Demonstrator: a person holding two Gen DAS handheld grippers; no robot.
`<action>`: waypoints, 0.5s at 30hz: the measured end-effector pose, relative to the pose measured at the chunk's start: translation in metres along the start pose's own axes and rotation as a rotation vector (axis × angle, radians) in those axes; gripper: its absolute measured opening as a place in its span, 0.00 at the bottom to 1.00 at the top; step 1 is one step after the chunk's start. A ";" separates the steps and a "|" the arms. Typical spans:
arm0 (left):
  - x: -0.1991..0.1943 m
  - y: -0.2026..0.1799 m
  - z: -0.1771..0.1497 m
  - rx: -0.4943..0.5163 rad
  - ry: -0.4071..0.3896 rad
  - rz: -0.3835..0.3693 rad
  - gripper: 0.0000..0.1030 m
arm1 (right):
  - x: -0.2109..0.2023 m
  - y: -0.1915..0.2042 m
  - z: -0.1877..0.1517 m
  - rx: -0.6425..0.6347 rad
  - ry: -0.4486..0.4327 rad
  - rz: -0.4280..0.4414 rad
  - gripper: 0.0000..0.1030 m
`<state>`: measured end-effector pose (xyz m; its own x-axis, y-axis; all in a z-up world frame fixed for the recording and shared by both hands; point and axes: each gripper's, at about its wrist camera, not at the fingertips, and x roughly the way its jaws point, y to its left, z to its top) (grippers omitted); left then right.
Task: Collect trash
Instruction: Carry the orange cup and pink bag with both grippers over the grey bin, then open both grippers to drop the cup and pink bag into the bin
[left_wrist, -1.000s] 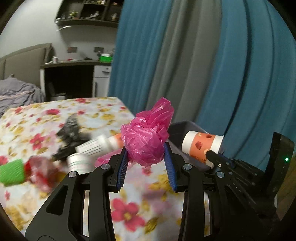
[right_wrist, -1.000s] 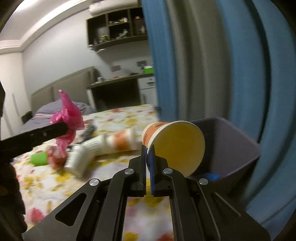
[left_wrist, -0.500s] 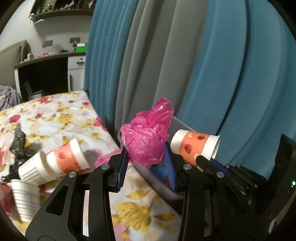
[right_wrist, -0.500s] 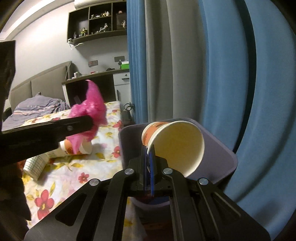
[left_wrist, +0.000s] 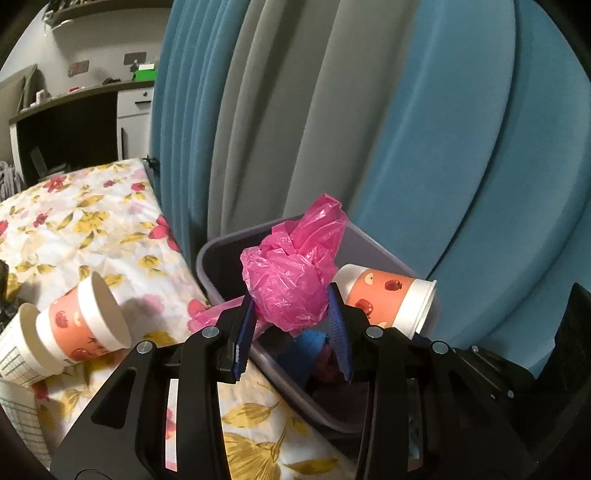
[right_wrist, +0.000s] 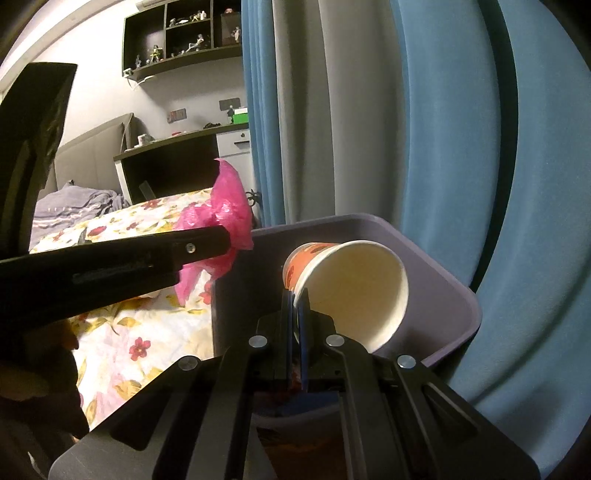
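My left gripper (left_wrist: 291, 332) is shut on a crumpled pink plastic bag (left_wrist: 291, 280) and holds it over the near rim of a grey-purple trash bin (left_wrist: 221, 280). The bag also shows in the right wrist view (right_wrist: 229, 206). My right gripper (right_wrist: 296, 317) is shut on the rim of an orange paper cup (right_wrist: 351, 288) and holds it tilted over the open bin (right_wrist: 443, 291). That cup also shows in the left wrist view (left_wrist: 388, 295). Blue and dark trash (left_wrist: 299, 350) lies inside the bin.
The bin stands between a bed with a floral sheet (left_wrist: 92, 229) and blue-grey curtains (left_wrist: 406, 129). Nested paper cups (left_wrist: 74, 325) lie on the sheet at the left. A dark desk (right_wrist: 177, 162) and wall shelves (right_wrist: 184, 33) stand at the back.
Both grippers have swung right from over the bed to over the bin, carrying the pink bag and the cup. The bin now fills the middle of both views.
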<state>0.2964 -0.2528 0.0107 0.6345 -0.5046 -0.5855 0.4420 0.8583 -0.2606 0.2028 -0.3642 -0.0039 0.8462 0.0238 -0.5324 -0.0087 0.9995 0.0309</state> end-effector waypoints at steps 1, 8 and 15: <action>0.003 -0.001 0.000 0.000 0.005 -0.006 0.36 | 0.001 -0.001 -0.001 0.001 0.003 -0.002 0.04; 0.022 -0.001 -0.001 -0.018 0.034 -0.028 0.36 | 0.002 -0.005 -0.004 0.009 0.018 -0.007 0.04; 0.032 -0.001 -0.002 -0.029 0.053 -0.062 0.42 | 0.005 -0.011 -0.004 0.015 0.025 -0.014 0.04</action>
<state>0.3155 -0.2699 -0.0093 0.5715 -0.5516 -0.6076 0.4600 0.8285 -0.3195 0.2048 -0.3746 -0.0096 0.8328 0.0102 -0.5534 0.0113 0.9993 0.0354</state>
